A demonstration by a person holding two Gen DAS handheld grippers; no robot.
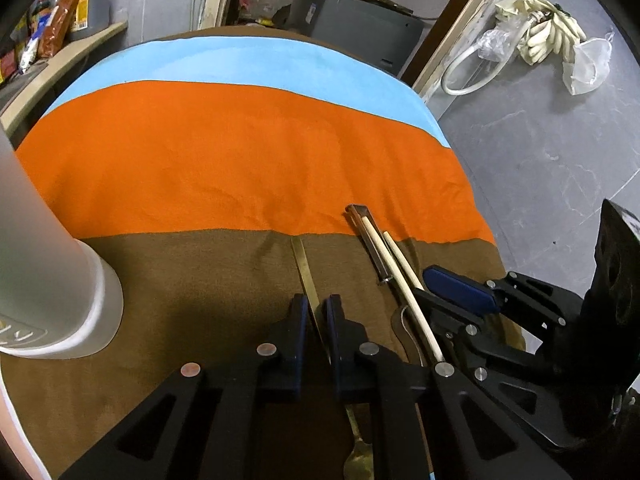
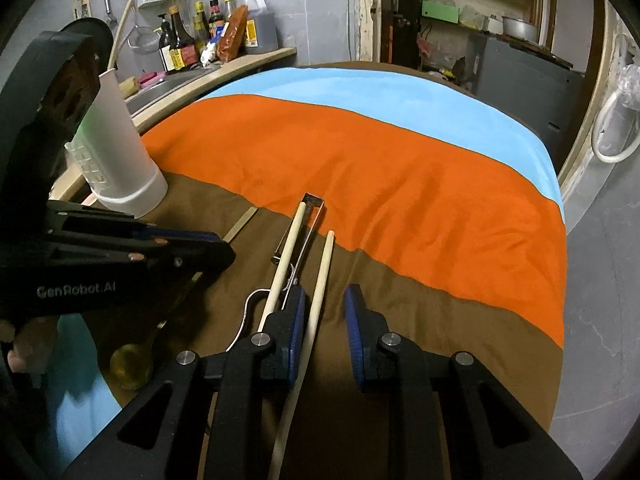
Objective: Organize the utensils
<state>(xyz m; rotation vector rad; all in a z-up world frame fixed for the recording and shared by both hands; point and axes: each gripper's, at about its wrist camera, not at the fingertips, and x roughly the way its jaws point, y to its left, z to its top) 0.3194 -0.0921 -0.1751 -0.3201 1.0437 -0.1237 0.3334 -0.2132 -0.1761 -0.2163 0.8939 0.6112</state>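
left claw (image 1: 316, 312) pinched on gold spoon (image 1: 306, 276) handle, over brown cloth | right claw (image 2: 324, 312) wide, straddling one chopstick (image 2: 320, 276) | other chopstick (image 2: 286, 248) across metal peeler (image 2: 306, 220) | white holder (image 2: 120, 160) far left

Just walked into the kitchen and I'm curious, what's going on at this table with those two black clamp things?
A person is sorting utensils with a handheld gripper in each hand. The left gripper is closed on the handle of a gold spoon lying on the brown part of the tablecloth. The right gripper is open, with one of two wooden chopsticks between its fingers. The other chopstick lies across a metal peeler. A white holder cup stands to the left.
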